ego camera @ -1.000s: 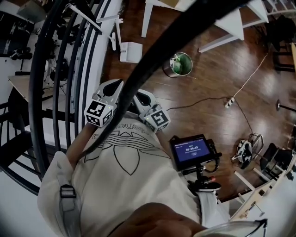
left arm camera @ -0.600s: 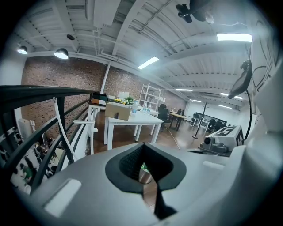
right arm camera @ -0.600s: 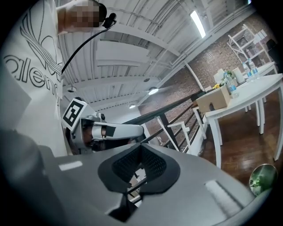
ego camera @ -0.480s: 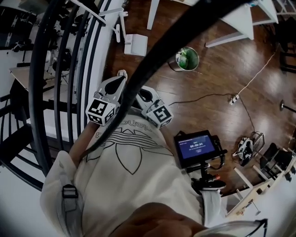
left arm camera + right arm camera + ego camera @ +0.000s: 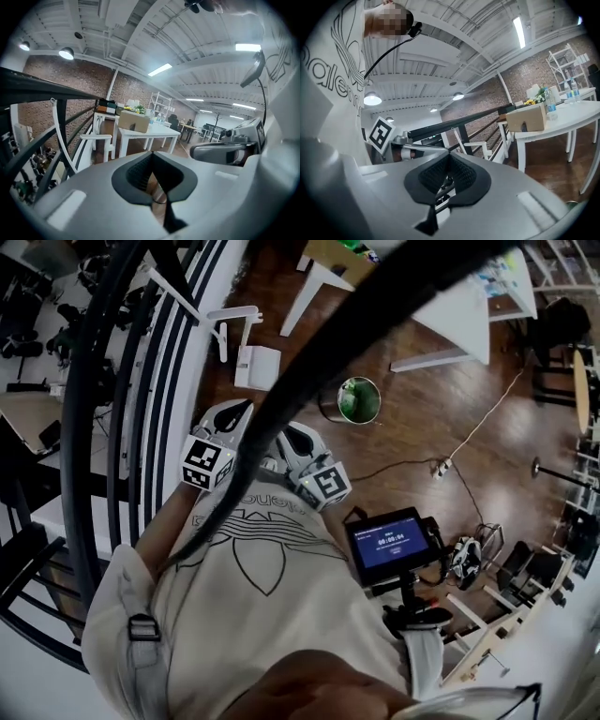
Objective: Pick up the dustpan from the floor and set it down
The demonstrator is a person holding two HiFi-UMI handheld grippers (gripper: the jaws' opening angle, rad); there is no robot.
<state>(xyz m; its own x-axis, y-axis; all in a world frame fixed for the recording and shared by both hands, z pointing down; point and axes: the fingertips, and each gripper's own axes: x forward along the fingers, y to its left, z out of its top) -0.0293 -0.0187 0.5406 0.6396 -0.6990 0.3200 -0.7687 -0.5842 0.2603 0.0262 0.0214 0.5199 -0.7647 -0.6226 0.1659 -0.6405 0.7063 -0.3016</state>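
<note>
I am holding the left gripper (image 5: 236, 416) and right gripper (image 5: 296, 439) side by side in front of the person's chest. Each is pressing its jaws together on nothing. The dustpan (image 5: 257, 367) is lying on the floor (image 5: 441, 409) ahead, just beside the railing (image 5: 141, 381) and well apart from both grippers. A green bucket (image 5: 358, 400) is standing near it.

screen (image 5: 389, 547): digits too small | table (image 5: 448, 310): cut at top edge | right tool (image 5: 292, 435): tips behind cable (image 5: 309, 362) (black)
</note>
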